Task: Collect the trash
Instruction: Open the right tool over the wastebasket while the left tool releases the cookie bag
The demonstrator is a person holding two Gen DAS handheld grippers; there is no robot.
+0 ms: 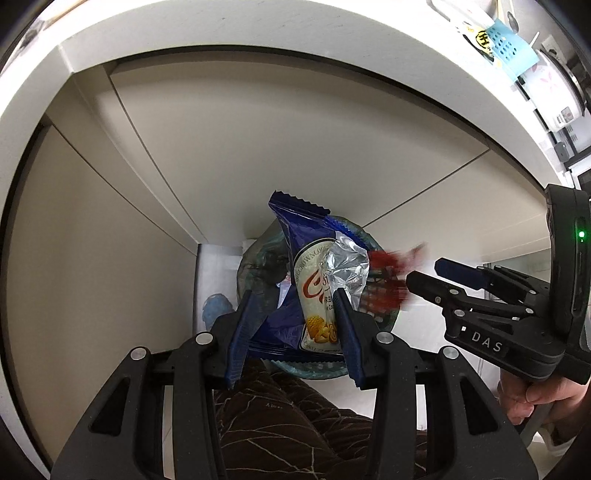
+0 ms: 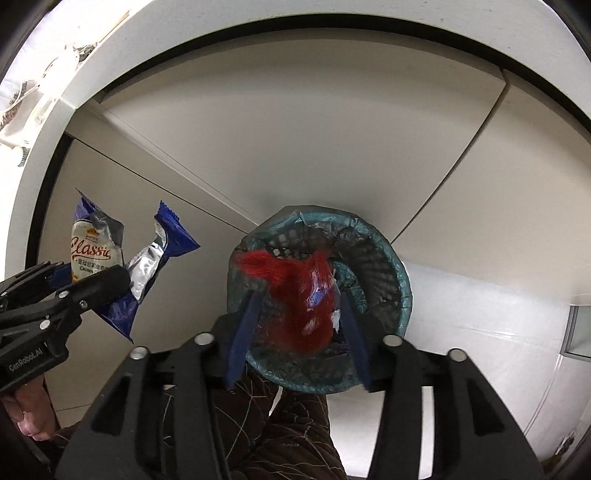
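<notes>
A blue and silver cookie wrapper point(image 1: 314, 295) is pinched between the fingers of my left gripper point(image 1: 294, 295), which is shut on it just above the bin. The bin point(image 2: 402, 288) is a round mesh basket lined with a teal bag point(image 1: 314, 373), and it stands on the floor below both grippers. Over its mouth my right gripper point(image 2: 300, 295) stands open. A red wrapper point(image 2: 291, 280) shows as a blur between its blue pads, and neither pad presses on it. In the left wrist view the right gripper point(image 1: 424, 270) sits to the right of the bin, with the red wrapper point(image 1: 388, 266) just off its tips.
White cabinet doors point(image 2: 295, 147) rise behind the bin under a white countertop edge point(image 1: 258, 33). A blue basket point(image 1: 506, 44) and a white appliance point(image 1: 554, 92) sit on the counter. A brown patterned trouser leg point(image 1: 280, 417) is below the grippers.
</notes>
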